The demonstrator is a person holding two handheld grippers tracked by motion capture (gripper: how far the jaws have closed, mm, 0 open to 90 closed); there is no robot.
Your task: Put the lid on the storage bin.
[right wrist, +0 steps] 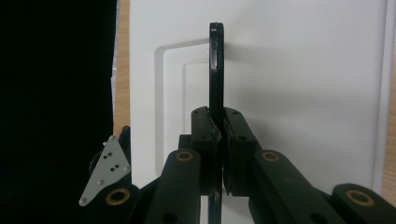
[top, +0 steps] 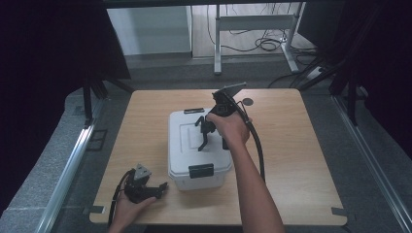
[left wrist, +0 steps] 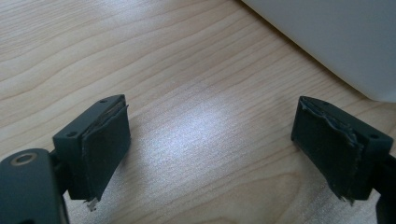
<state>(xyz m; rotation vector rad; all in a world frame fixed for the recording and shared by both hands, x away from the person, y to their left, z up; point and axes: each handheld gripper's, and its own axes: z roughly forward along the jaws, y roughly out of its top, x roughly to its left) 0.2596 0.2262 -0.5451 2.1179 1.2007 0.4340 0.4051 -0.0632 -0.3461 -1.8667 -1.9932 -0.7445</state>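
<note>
Both pads of right claw [right wrist: 218, 135] clamp thin black piece [right wrist: 215, 70].

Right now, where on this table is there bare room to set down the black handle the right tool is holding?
The widest bare patch of table lies right of the white box, out to the right edge. A narrower strip runs left of the box to the left edge. It is crowded over the lid, where the right tool grips the handle, and at the near left corner by the left tool.

High view overlooks table [top: 301, 160]; gripper views close.
</note>
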